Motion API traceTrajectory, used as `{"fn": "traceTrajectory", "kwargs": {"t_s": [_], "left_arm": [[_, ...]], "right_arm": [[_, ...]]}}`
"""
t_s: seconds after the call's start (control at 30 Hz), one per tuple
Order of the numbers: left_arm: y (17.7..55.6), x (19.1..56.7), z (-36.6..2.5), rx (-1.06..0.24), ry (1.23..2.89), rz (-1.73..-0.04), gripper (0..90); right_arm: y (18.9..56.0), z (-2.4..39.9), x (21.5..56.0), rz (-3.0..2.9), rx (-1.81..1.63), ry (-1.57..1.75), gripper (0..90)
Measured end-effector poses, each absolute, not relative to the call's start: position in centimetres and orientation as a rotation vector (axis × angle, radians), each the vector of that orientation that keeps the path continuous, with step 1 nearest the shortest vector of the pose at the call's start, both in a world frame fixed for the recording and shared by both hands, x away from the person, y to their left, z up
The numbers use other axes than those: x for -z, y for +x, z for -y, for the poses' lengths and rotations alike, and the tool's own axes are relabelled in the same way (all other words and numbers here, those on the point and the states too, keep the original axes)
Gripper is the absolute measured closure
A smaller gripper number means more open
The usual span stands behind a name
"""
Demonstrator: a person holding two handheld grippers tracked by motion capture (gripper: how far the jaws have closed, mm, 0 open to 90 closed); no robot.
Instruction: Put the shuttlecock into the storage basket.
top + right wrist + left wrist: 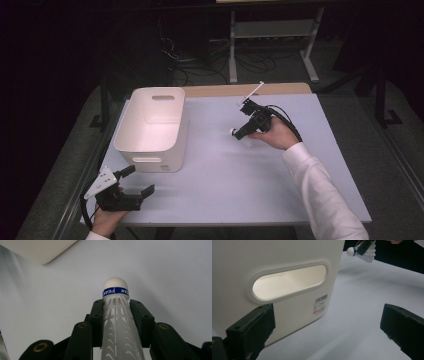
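Observation:
A white plastic shuttlecock [116, 315] with a blue band at its cork sits between the jaws of my right gripper [116, 306], which is shut on its skirt; the cork points away from the camera. In the high view that gripper [239, 133] hovers over the table's middle right, and the cork [233, 131] points left toward the white bin [152, 150]. My left gripper [139, 181] stands open at the near left edge, just in front of the bin. Its view looks at the bin's handle slot [289, 281] and, farther off, the held shuttlecock [362, 251].
The white bin stands open-topped on the left half of the pale table [225, 175]. A wooden strip [250, 90] runs along the table's far edge. A white frame and cables [270, 45] are on the floor beyond.

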State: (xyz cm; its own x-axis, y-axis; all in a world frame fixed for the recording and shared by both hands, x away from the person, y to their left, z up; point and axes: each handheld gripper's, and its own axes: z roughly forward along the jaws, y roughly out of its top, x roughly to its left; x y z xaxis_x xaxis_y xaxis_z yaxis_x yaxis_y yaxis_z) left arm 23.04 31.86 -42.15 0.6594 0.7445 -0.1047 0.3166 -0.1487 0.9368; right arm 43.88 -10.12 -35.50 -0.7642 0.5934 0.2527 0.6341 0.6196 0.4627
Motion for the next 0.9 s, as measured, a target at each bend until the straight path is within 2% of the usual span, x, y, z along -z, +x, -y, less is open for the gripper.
{"fn": "traceTrajectory", "kwargs": {"t_s": [0.9], "left_arm": [[23.1,42.2,-31.9,-0.470,1.738,-0.855,0.0]], "right_arm": [[43.2,9.9,31.7,2.764,0.943,-1.022,64.0]]}}
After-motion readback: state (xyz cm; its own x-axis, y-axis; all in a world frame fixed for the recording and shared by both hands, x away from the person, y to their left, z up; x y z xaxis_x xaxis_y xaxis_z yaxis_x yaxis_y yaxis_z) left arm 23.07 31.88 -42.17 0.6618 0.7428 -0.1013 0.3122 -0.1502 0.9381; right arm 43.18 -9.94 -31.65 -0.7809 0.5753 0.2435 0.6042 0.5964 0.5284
